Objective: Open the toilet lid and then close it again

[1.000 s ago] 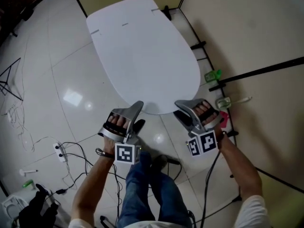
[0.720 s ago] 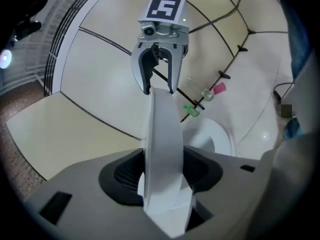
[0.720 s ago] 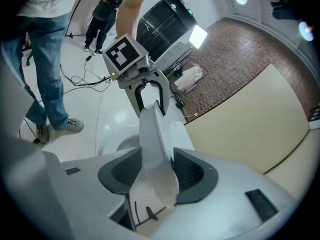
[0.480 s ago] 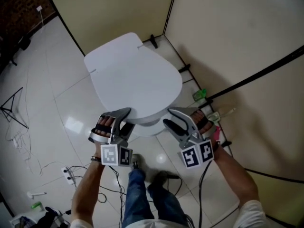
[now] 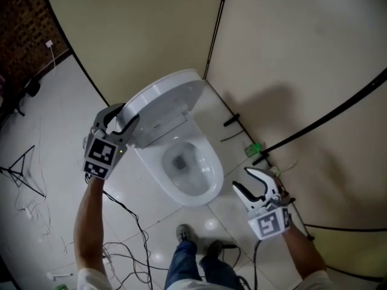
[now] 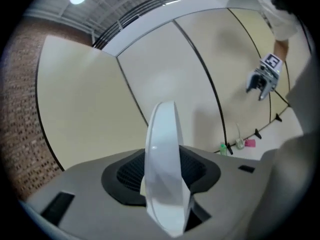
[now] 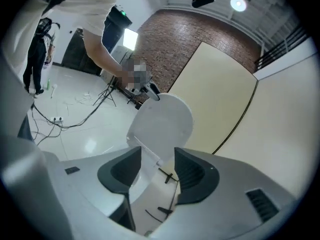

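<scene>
The white toilet lid (image 5: 163,104) stands raised and tilted back over the open bowl (image 5: 188,173). My left gripper (image 5: 124,119) is at the lid's left edge. Its jaws have just been closing, and they are shut on the lid's rim. In the left gripper view the lid (image 6: 161,149) shows edge-on, pinched between the dark pads of the left gripper (image 6: 162,176). My right gripper (image 5: 249,185) hangs to the right of the bowl, open and empty. In the right gripper view the lid (image 7: 162,119) stands well beyond the right gripper (image 7: 156,170).
Beige partition walls (image 5: 284,59) close in the corner behind the toilet. Black brace feet (image 5: 233,121) and a green bottle (image 5: 253,148) lie along the right wall. Cables (image 5: 130,234) trail over the tiled floor at left. The person's shoe (image 5: 183,233) is in front of the bowl.
The lid was down over the bowl; now it is swung up with the left gripper on its rim. The right gripper has left the lid's front edge.
</scene>
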The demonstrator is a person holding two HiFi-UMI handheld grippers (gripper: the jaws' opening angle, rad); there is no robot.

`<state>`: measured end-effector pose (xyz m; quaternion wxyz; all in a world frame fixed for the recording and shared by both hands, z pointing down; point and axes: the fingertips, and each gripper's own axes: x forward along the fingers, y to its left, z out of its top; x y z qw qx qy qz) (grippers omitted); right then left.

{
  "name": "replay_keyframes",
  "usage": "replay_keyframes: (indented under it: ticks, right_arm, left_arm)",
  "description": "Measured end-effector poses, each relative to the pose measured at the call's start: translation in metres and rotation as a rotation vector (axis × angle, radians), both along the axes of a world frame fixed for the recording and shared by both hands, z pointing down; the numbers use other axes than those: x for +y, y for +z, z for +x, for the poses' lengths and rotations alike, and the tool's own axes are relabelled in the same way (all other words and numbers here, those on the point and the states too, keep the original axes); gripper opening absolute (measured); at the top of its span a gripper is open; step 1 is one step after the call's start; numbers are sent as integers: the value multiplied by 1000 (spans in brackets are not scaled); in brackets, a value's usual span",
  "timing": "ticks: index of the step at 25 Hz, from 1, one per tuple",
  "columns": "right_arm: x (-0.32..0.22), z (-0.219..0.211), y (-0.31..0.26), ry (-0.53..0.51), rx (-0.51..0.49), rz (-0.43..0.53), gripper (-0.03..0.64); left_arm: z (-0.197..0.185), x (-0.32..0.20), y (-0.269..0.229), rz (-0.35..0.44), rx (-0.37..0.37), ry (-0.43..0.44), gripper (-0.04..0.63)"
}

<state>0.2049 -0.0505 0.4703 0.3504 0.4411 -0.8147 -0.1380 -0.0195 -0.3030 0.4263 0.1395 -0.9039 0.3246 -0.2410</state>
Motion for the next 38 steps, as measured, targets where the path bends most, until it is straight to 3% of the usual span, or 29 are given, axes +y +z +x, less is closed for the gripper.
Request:
replay_keyframes:
  ticks: [5,10,15,19,23,30,34,38]
  right_arm:
    - [-3,-2,1,37,-106,-71,212]
    - [-11,-1,-10,80,-178,-84,212]
    - [-11,-1,-17,98,-198,-80,212]
    - [-10,-1,-24,104,-210,-79,213]
    - [-4,2,-35,114,-234,-84,213]
    - [4,11,-55,153,-323,-61,232]
    - [5,12,-73,163,-410,-30,232]
    - [16,7,-93,156,-509,-16,232]
  left_arm:
    - [-37,-98,-13,-94,107,-62,181]
    - [-67,-172,-4,-144,138,-187,164]
    - [-76,-195,1,-162,155,-222,156]
    - [-72,-198,14,-222,233,-215,159]
    - [-68,-188,13,-243,303,-191,202]
    - [-76,-146,-29,-213,385,-110,204]
    - [-65,-70,-75,-148,451,-16,202]
    - [-40,43,-104,-141,530,83,202]
